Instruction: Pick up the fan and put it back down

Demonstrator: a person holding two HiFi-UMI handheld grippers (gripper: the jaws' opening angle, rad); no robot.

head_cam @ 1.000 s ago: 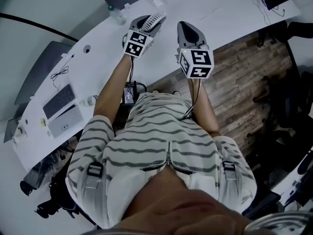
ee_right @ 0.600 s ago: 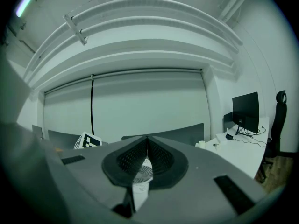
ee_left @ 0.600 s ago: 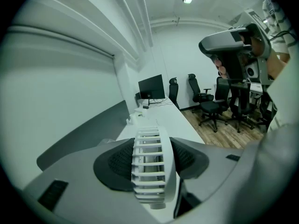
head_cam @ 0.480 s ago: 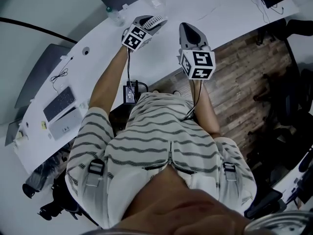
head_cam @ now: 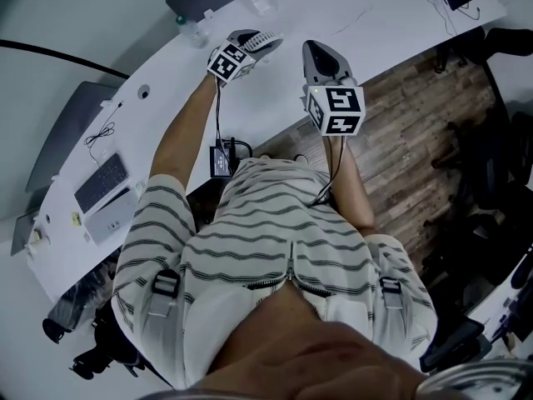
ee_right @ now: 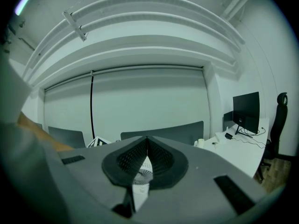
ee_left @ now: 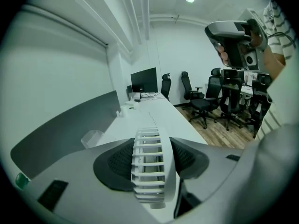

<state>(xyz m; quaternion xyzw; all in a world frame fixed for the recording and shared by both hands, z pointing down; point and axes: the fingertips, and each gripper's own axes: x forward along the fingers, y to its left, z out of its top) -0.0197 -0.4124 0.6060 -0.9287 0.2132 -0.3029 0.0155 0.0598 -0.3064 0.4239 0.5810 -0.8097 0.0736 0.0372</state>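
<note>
left claw closed on the fan: the white ribbed grille sits clamped between the two dark pads, edge-on to the left gripper view. pinching across the grille's thin edge probably gives the pads two flat faces to bear on, so the fan should not roll out.

fan appears lifted clear above the counter; nothing in the left gripper view shows it touching the white top, which runs on past it toward a monitor at the counter's far end. judgement: the pick-up half looks done and the put-down is not yet done.

right claw shut, tips meeting, gripping nothing. it hangs above the counter's near edge, apart from the fan and turned toward it. the fan's round face shows only through the gap below its shut tips. probably parked there to stay out of the way, as one claw carries the load.

next move calls for lowering the fan straight onto bare counter, base down, and opening the pads only once it rests. risk: releasing with the base tilted could tip it over.
</note>
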